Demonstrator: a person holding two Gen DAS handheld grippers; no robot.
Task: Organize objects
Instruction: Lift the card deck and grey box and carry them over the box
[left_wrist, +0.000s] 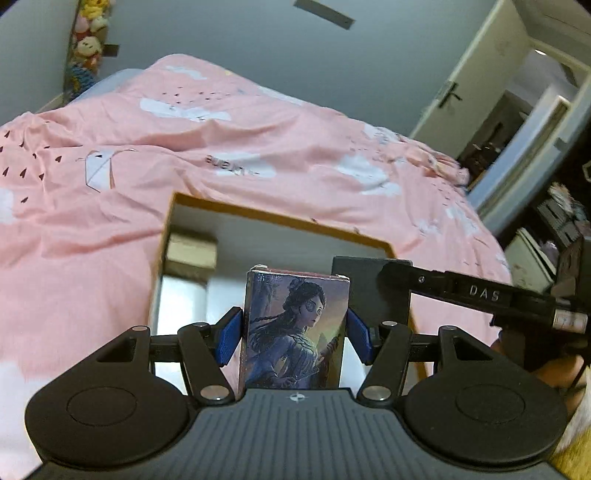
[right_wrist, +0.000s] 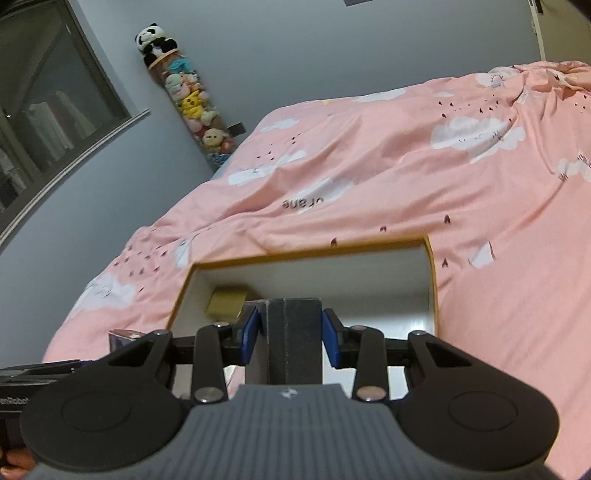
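Note:
My left gripper (left_wrist: 293, 325) is shut on an upright card box (left_wrist: 295, 332) printed with a drawn figure; its blue pads press both sides. My right gripper (right_wrist: 291, 332) is shut on a plain black box (right_wrist: 293, 339), held upright. In the left wrist view that black box (left_wrist: 369, 295) shows just right of the card box, with the right gripper (left_wrist: 395, 271) reaching in from the right. Both are held above the near side of an open carton with an orange rim (right_wrist: 310, 254) lying on the bed. A small gold box (right_wrist: 225, 301) sits in the carton's far left corner.
A pink duvet with white clouds (left_wrist: 258, 140) covers the bed around the carton. A tall tube of plush toys (right_wrist: 192, 99) stands in the room's corner by a dark window (right_wrist: 55, 110). An open door (left_wrist: 480, 92) and cluttered shelves (left_wrist: 561, 218) lie to the right.

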